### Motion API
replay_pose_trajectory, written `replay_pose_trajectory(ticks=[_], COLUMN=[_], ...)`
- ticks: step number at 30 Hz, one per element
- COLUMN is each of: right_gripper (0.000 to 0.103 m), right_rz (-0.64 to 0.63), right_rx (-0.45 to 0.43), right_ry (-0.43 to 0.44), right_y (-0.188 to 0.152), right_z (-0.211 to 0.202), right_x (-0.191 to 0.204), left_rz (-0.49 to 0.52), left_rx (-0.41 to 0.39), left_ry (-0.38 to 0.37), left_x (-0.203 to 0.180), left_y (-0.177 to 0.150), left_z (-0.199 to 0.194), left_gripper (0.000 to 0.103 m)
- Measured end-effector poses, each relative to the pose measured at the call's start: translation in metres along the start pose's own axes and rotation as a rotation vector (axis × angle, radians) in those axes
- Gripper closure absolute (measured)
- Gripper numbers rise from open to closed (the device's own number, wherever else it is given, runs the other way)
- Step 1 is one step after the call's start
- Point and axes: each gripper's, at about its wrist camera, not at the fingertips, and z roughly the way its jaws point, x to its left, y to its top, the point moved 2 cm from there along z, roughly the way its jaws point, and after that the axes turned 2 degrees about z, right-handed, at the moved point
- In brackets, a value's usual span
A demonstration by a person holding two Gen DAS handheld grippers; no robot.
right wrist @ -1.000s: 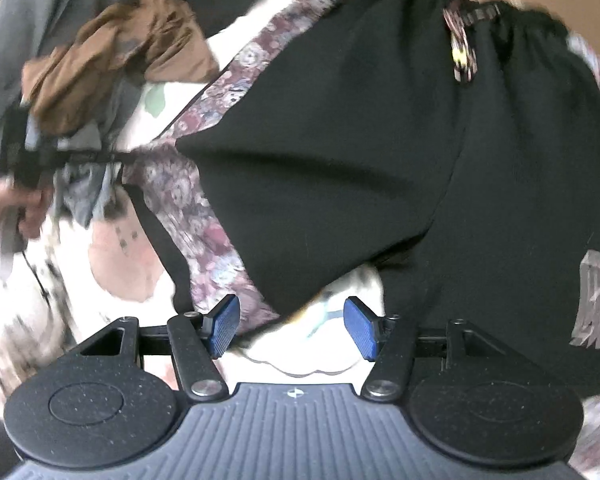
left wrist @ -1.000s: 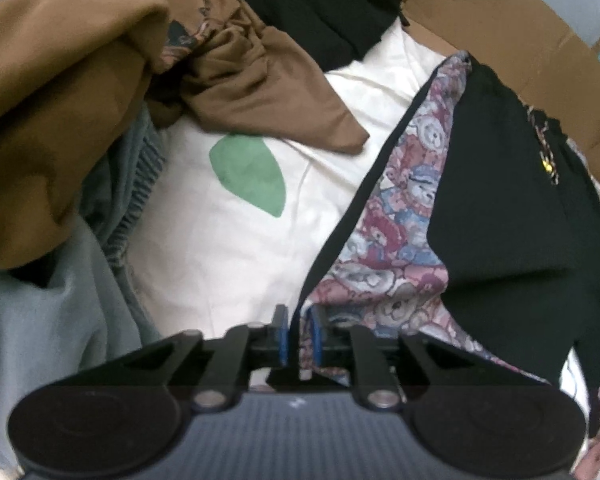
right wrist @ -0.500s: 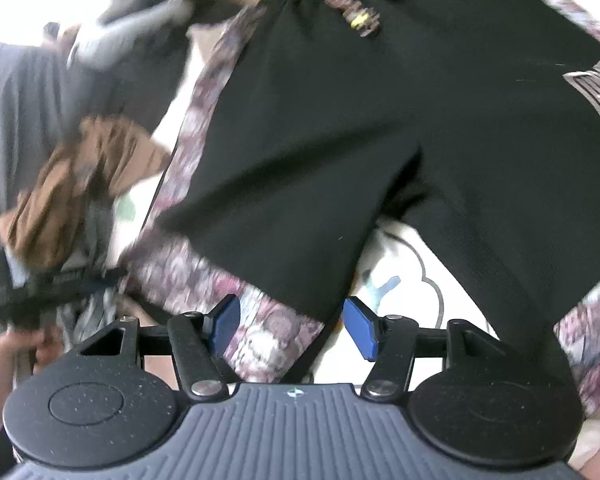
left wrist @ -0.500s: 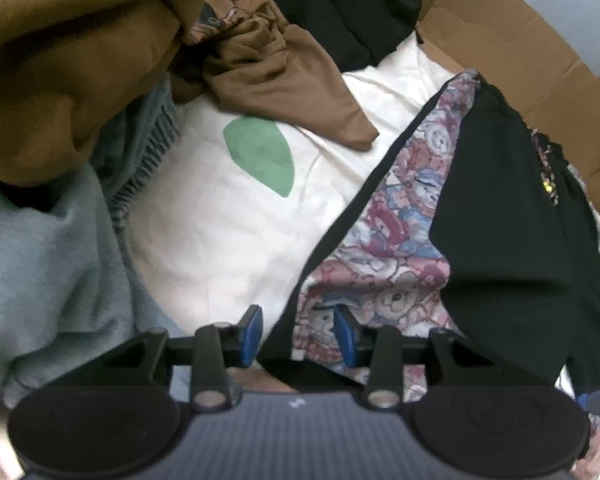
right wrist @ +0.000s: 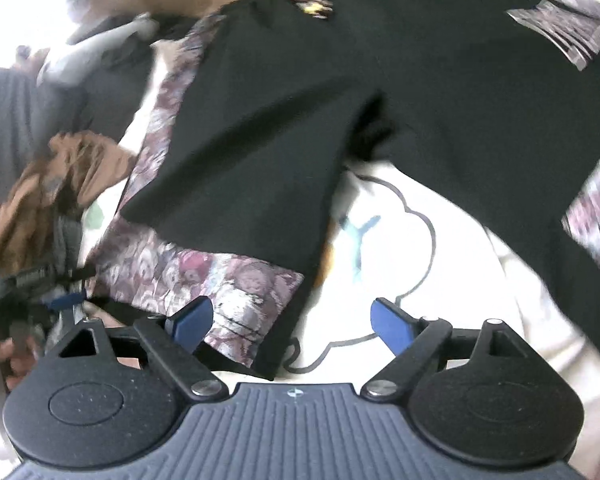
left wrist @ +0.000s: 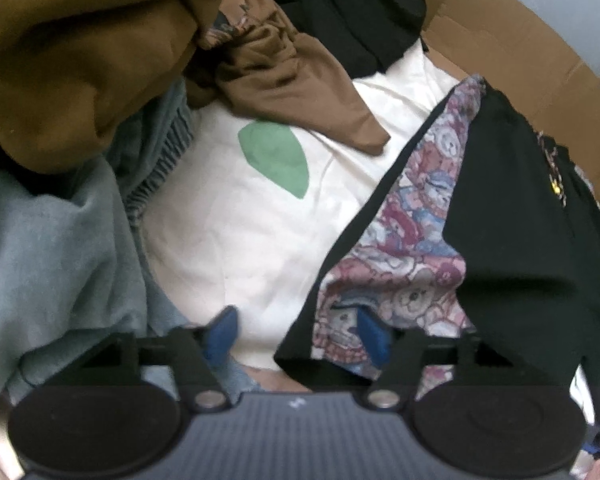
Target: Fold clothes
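Black shorts [left wrist: 512,220] with bear-print side panels lie spread on a white sheet [left wrist: 228,232]. In the left wrist view, my left gripper [left wrist: 296,338] hovers over the hem corner of one leg. Its jaws are closing, the pads still apart, and the print panel [left wrist: 400,272] lies by the right pad without being pinched. In the right wrist view, my right gripper [right wrist: 292,324] stands low over the same shorts [right wrist: 300,100]. Its jaws are opening wide, with the leg's hem corner [right wrist: 260,320] and bare sheet between them, nothing gripped.
A brown garment [left wrist: 80,48], a grey-blue sweater [left wrist: 48,260] and a black garment [left wrist: 340,4] are heaped at the left and back. A cardboard box wall [left wrist: 520,40] borders the far right. A person's hand [right wrist: 0,356] shows at the left in the right wrist view.
My left gripper, shut on the shorts' hem a second ago, has opened and let it go. My right gripper has rolled, come down toward the leg hem and opened wider.
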Motion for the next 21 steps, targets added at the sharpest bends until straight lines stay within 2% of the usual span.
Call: replay_pose_trajectory(ticks=[2, 4, 7, 12, 14, 15, 18, 21], right_gripper=[0.016, 0.034, 0.051, 0.053, 0.086, 0.097, 0.097, 0.098], right_rz=[0.068, 0.140, 0.237, 0.294, 0.307, 0.310, 0.284, 0.208], right_rx=[-0.021, -0.033, -0.018, 0.027, 0.046, 0.054, 0.074, 0.101], right_ry=[0.010, 0.021, 0.060, 0.117, 0.126, 0.123, 0.110, 0.088], right_y=[-0.003, -0.007, -0.012, -0.018, -0.019, -0.019, -0.018, -0.012], right_z=[0.001, 0.003, 0.010, 0.025, 0.029, 0.030, 0.025, 0.010], right_x=[-0.006, -0.012, -0.019, -0.014, -0.013, -0.012, -0.010, -0.003], left_rz=[-0.024, -0.042, -0.050, -0.072, -0.072, -0.070, -0.059, -0.062], left_rx=[0.004, 0.004, 0.006, 0.003, 0.000, 0.001, 0.003, 0.007], left_ry=[-0.019, -0.034, -0.045, -0.059, -0.048, -0.050, -0.068, -0.090], left_x=[0.004, 0.006, 0.007, 0.010, 0.011, 0.011, 0.010, 0.008], left_y=[-0.002, -0.003, -0.005, -0.004, -0.003, -0.002, 0.002, 0.006], left_z=[0.001, 0.000, -0.001, -0.006, -0.009, -0.011, -0.021, -0.032], left_gripper=[0.078, 0.083, 0.090, 0.097, 0.097, 0.097, 0.098, 0.098])
